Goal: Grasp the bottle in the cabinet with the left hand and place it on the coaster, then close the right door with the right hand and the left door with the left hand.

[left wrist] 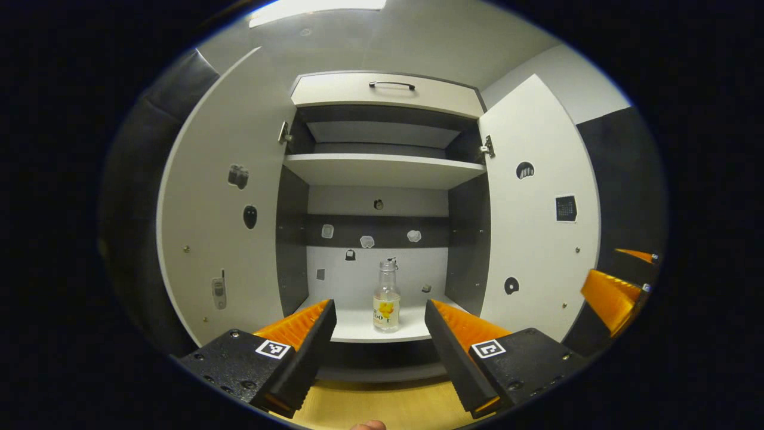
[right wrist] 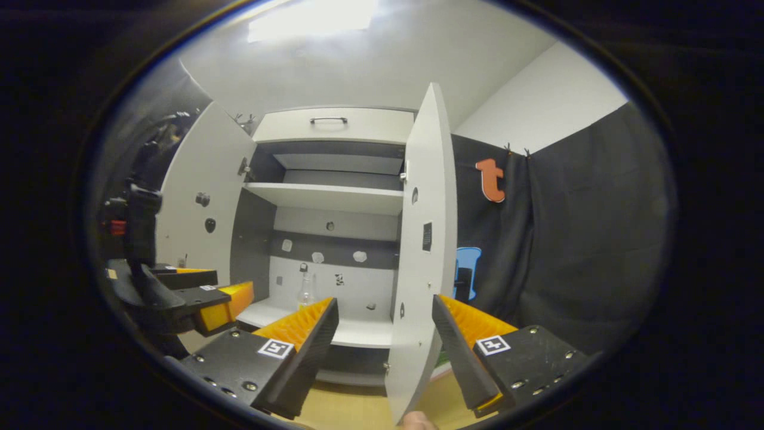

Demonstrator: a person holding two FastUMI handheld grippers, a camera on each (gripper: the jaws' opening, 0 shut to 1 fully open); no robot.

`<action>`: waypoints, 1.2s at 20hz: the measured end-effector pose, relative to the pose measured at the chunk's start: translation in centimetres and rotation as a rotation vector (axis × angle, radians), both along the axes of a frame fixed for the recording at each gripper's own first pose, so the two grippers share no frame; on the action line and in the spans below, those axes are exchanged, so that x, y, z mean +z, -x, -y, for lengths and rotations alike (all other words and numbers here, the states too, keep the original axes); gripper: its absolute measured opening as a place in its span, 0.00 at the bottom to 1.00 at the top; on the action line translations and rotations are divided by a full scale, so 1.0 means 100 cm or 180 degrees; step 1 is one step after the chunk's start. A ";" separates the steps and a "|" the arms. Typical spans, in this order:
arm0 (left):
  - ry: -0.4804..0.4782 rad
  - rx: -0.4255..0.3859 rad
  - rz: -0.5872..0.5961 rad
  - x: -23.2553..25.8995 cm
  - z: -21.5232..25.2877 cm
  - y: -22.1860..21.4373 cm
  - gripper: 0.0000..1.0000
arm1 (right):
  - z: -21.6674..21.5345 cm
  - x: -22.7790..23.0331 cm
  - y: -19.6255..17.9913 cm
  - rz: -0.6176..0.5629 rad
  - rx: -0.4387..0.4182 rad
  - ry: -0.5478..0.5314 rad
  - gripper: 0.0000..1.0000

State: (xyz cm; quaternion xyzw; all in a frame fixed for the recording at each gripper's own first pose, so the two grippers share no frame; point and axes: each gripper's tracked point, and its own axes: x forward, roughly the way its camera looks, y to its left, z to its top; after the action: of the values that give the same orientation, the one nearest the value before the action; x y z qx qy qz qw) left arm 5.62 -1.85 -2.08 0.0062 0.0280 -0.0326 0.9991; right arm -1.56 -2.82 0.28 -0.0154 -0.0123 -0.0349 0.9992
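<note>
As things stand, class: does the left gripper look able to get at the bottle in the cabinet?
Probably yes. Both cabinet doors stand wide open, the left gripper has its jaws spread, and the bottle stands upright on the lower shelf, lined up in the gap between them with nothing in front of it.

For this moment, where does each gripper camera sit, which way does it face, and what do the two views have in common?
Left gripper view: rides the left gripper, facing straight into the open cabinet at the bottle; its own two fingers show spread apart.
Right gripper view: rides the right gripper, off to the right, facing the edge of the right door; its own fingers are spread, with the left gripper at left.
Shared: cabinet, both doors, bottle.
</note>
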 end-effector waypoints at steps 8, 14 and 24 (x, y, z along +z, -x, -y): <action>-0.0036 -0.0095 -0.0174 -0.029 0.014 -0.094 0.94 | 0.059 0.003 0.014 0.0054 -0.0528 0.0170 0.95; 0.0006 -0.0039 -0.0415 -0.066 0.020 -0.169 0.94 | 0.110 -0.004 0.022 0.0028 -0.1003 0.0278 0.92; -0.0017 0.0074 -0.0706 -0.111 0.014 -0.244 0.95 | 0.136 -0.016 0.020 -0.0047 -0.1299 0.0310 0.95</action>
State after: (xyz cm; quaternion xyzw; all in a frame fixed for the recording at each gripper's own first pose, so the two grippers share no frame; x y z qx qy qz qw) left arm 29.99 -3.22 -13.18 0.0048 0.1385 -0.0215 0.9901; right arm -3.52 -16.42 -1.33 -0.0661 -0.0033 -0.2357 0.9696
